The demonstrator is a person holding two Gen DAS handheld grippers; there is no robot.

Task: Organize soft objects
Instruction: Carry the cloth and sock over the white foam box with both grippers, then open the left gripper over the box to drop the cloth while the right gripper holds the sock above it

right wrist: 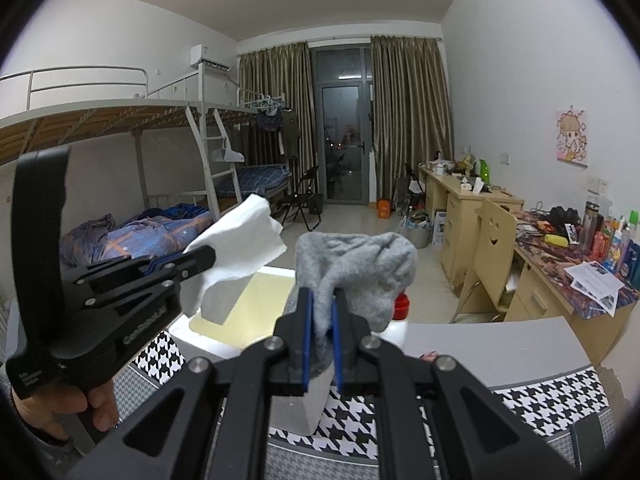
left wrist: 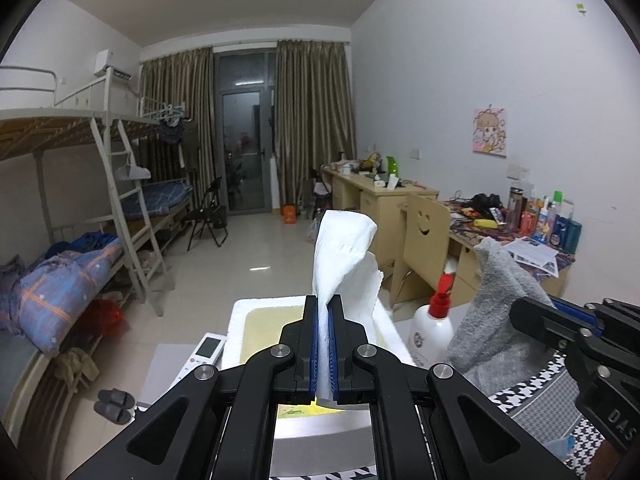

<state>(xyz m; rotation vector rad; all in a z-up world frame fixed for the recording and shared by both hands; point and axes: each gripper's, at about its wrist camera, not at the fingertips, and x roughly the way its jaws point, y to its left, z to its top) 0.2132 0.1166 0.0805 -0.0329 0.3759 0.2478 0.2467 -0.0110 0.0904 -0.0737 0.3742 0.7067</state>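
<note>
the open-topped white foam box (left wrist: 240, 320) sits on the houndstooth-patterned black-and-white cloth (right wrist: 540, 404), with the red-capped white plastic bottle (left wrist: 430, 330) just to its right and the white remote control (left wrist: 206, 354) on its left. the metal-framed bunk beds (right wrist: 132, 168) line the room's left wall and the pale wooden desks (right wrist: 472, 200) the right.

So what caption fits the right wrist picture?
Right tool pinching a grey sock, left tool holding white tissue.

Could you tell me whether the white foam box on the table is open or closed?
Open: the white foam box shows its yellowish inside, with no lid on it.
</note>
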